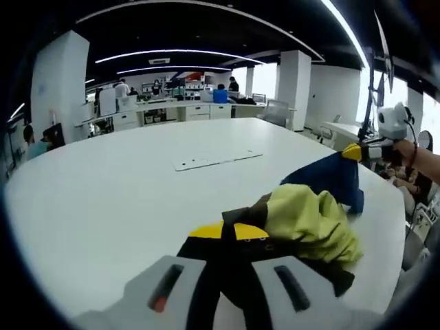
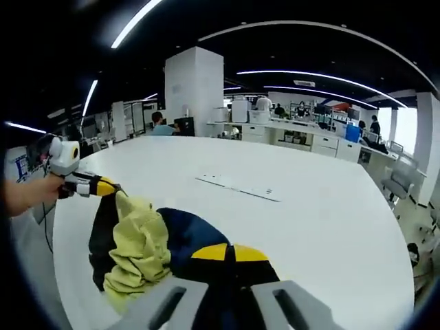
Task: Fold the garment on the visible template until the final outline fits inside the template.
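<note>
Left gripper view
My left hand-held gripper (image 1: 227,265): pinching an edge of the garment (image 1: 313,216), dark cloth with yellow patches bunched between the jaws.
Garment: a crumpled heap of yellow-green, navy and black, low over the near right of the white bench (image 1: 103,185).
My right hand-held gripper (image 1: 361,152): at the far right, holding a navy corner raised off the heap.
Template (image 1: 216,159): a pale flat outline near the bench's middle, apart from the garment.

Right gripper view
My right hand-held gripper (image 2: 230,289): pressed onto dark cloth with yellow patches (image 2: 230,253).
Garment (image 2: 148,251): bunched at the bench's near left, yellow-green part on top.
My left hand-held gripper (image 2: 96,186): at the left, gripping the garment's far edge.
Template (image 2: 238,187): past the garment, toward the middle of the bench (image 2: 330,206).

Step in hand, as I judge it: spreading the garment open before any fold.
Doing it well: draw my two grips apart evenly so the cloth goes taut and unbunches, keep both pinches firm, then lay it flat over the template.
</note>
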A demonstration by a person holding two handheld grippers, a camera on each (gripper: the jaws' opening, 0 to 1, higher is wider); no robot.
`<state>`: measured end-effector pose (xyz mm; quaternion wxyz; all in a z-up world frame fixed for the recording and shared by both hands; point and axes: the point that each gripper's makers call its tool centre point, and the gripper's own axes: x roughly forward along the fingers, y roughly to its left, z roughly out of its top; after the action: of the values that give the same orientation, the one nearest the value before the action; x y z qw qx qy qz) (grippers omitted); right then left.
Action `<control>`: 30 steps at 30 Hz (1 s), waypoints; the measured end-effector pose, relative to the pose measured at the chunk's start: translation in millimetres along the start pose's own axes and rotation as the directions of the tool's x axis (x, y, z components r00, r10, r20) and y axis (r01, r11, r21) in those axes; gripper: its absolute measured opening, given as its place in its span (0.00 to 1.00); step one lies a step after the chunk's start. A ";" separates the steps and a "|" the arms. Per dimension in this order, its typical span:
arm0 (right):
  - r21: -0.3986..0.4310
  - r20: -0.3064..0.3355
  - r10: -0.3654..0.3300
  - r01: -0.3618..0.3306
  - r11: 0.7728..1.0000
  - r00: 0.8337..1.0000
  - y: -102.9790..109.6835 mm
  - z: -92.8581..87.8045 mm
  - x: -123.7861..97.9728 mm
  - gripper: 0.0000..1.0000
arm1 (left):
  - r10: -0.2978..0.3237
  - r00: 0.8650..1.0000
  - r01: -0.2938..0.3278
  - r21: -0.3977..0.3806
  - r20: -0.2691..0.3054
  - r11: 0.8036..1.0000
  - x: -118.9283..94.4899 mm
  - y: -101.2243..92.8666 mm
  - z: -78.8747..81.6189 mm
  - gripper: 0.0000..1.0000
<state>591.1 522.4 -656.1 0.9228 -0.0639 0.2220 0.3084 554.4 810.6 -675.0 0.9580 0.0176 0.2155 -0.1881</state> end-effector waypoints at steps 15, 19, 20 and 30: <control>0.109 -0.047 -0.112 0.117 0.987 0.993 -51.6 -19.2 -4.5 0.00 | 0.027 0.994 -0.027 0.003 -0.107 1.000 37.1 27.4 -9.8 0.00; 0.127 -0.087 -0.137 0.147 0.981 0.987 -61.2 -32.8 -4.1 0.00 | 0.035 0.985 -0.039 -0.024 -0.172 0.999 37.1 35.6 -29.7 0.00; 0.127 -0.097 -0.141 0.153 0.980 0.985 -63.1 -35.8 -4.0 0.00 | 0.034 0.982 -0.041 -0.029 -0.186 0.999 36.8 36.8 -33.9 0.00; 0.155 -0.216 -0.172 0.208 0.966 0.961 -74.1 -74.9 -1.8 0.00 | 0.030 0.961 -0.048 -0.059 -0.275 0.997 34.7 42.8 -64.9 0.00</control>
<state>606.4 442.9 -723.6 0.9231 -0.0339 0.3331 0.1891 572.8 845.6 -750.5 0.9226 0.0167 0.3516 -0.1577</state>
